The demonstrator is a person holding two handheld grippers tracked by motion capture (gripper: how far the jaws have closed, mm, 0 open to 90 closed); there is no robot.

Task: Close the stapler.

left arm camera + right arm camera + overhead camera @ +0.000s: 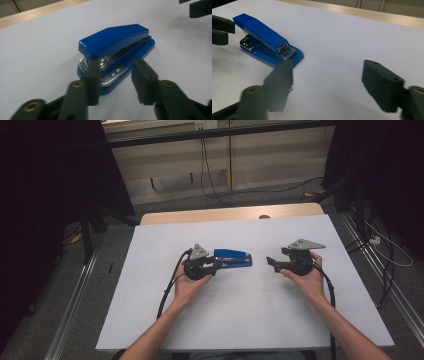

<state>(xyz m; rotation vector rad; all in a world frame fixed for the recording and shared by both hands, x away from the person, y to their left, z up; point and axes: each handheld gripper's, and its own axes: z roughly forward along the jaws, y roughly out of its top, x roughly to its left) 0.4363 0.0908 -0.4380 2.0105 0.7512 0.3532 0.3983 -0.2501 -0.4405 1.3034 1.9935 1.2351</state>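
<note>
One blue stapler on the white desk, lying flat, closed, just ahead of the left gripper and well off to the side of the right gripper. Left gripper view: jaws part open, straddling the near end of the stapler; one fingertip overlaps the chrome hinge end, the other stands off to the side with desk showing behind it, pads not pressing, so nothing held. Right gripper view: jaws wide apart over bare desk, empty; stapler ahead and off to one side, well apart, with the left gripper's jaw tips at its far end. Progress, as judged: early stage or between grips; the stapler sits free on the desk, no lift, no pressing in hand. Left looks like the hand to take it first, needs only to close on the hinge end; right has yet to come across to the front end. What's left: basically the whole handling. Count: stapler one, grippers two, hands two, desk one, cables one per gripper. No paper, no loose staples seen on the desk.
</note>
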